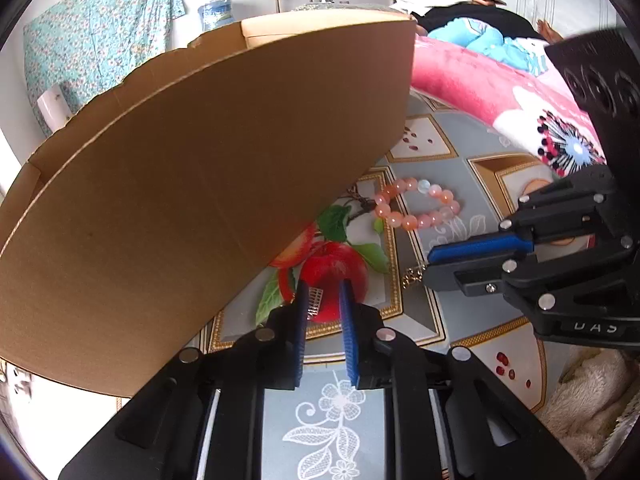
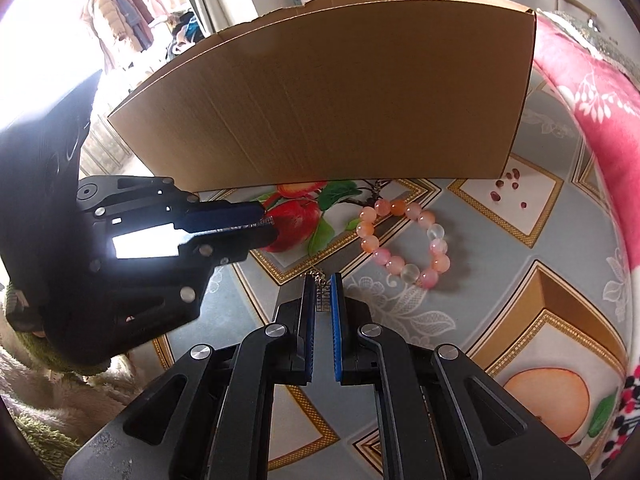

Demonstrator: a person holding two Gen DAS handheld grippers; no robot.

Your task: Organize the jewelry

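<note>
— Two grippers, each clamped on something? 
— Yes: left gripper and right gripper each pinch a metal bracelet end above the tablecloth, beside the cardboard box.
— Next? 
— Probably lifting it boxward; the bead bracelet waits.

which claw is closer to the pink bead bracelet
Right, by a small margin. The right claw sits just beside the bead bracelet, apart from it, pinching a small metal piece. The left claw is farther off, over the printed apple near the cardboard box.
</note>
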